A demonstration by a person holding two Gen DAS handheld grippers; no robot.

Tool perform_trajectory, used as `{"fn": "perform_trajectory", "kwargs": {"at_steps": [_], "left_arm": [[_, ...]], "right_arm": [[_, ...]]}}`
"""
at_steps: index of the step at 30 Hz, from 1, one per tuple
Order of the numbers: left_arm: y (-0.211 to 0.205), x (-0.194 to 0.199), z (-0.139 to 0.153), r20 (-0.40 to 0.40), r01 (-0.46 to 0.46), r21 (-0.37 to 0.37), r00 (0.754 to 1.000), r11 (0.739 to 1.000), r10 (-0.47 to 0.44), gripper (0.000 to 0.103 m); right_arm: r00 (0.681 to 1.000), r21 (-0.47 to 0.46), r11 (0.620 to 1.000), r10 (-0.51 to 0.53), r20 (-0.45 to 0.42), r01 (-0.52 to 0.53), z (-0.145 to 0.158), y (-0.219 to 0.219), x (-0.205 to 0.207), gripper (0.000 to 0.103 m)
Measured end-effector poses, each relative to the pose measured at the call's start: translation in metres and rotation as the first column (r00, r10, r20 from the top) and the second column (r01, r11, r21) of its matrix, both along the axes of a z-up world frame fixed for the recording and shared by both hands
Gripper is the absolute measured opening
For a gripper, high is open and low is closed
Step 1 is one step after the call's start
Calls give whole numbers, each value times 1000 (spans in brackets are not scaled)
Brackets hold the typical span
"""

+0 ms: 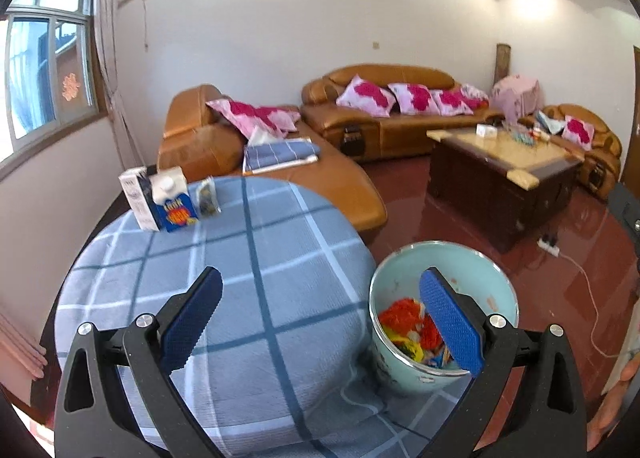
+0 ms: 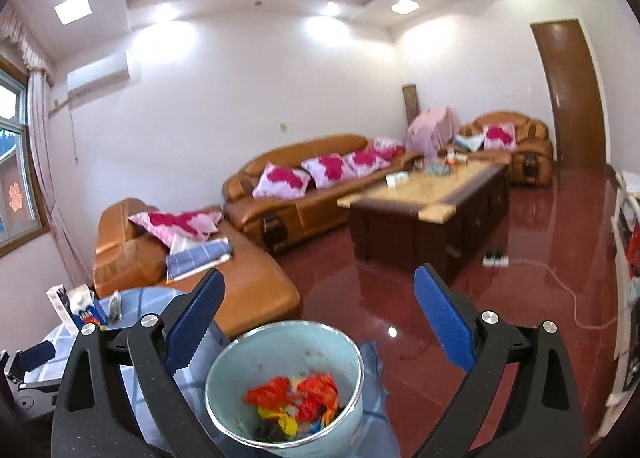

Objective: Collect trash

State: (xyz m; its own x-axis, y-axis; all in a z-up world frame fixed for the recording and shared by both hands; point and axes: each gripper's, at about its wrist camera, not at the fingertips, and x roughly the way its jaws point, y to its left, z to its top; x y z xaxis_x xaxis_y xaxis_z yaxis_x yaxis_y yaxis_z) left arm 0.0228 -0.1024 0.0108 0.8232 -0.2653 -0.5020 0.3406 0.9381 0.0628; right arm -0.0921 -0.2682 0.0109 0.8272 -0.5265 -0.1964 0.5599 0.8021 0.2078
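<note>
Both jaws are spread wide and hold nothing, over a round bench with a trash bin beside it.

On the left gripper (image 1: 320, 314) the blue pads (image 1: 192, 318) stand far apart above the blue checked cloth (image 1: 256, 258) of the bench. The right gripper (image 2: 320, 318) hangs over the pale blue bin (image 2: 224, 386), which has red and yellow wrappers (image 2: 296, 402) inside. Two cartons (image 1: 160, 198) and a small clear packet (image 1: 208, 198) stand together at the far edge of the bench, well apart from both grippers.

Tan leather sofas (image 1: 384, 110), red floor (image 2: 520, 290)
</note>
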Motion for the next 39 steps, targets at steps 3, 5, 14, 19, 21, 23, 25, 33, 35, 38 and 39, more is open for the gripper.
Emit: {"fn": "perform_trajectory", "kwargs": {"at_steps": [3, 5, 14, 19, 21, 23, 25, 33, 35, 38, 39], "left_arm": [[6, -8, 12, 30, -4, -23, 1000, 1000, 4, 97], [7, -12, 17, 41, -2, -31, 999, 1000, 3, 97], [5, -20, 22, 55, 0, -31, 998, 1000, 1, 97], [3, -20, 22, 56, 4, -29, 998, 1000, -2, 97], [3, -21, 22, 56, 3, -27, 998, 1000, -2, 97], [3, -21, 22, 55, 3, -29, 998, 1000, -2, 97], [2, -21, 22, 54, 2, -28, 999, 1000, 0, 97], [2, -21, 22, 55, 2, -27, 999, 1000, -1, 97], [2, -21, 22, 56, 3, -29, 998, 1000, -1, 97], [3, -20, 21, 55, 4, -30, 998, 1000, -3, 97], [3, -20, 21, 55, 5, -30, 999, 1000, -4, 97]], "right_arm": [[1000, -19, 1000, 6, 22, -6, 11, 6, -7, 95], [999, -25, 1000, 6, 39, -5, 16, 7, -11, 96], [998, -9, 1000, -8, 55, 8, 18, 2, -15, 96], [999, -3, 1000, -12, 48, 12, 16, 2, -13, 96], [999, -1, 1000, -11, 46, 11, 16, 1, -11, 96], [999, 0, 1000, -13, 45, 13, 16, 0, -12, 96], [999, 2, 1000, -12, 43, 12, 16, 0, -11, 96], [999, 2, 1000, -16, 43, 15, 16, -1, -11, 96], [999, 3, 1000, -16, 43, 15, 16, -2, -10, 96], [999, 2, 1000, -19, 47, 19, 15, -2, -11, 96], [999, 2, 1000, -18, 47, 18, 15, -2, -12, 96]]}}
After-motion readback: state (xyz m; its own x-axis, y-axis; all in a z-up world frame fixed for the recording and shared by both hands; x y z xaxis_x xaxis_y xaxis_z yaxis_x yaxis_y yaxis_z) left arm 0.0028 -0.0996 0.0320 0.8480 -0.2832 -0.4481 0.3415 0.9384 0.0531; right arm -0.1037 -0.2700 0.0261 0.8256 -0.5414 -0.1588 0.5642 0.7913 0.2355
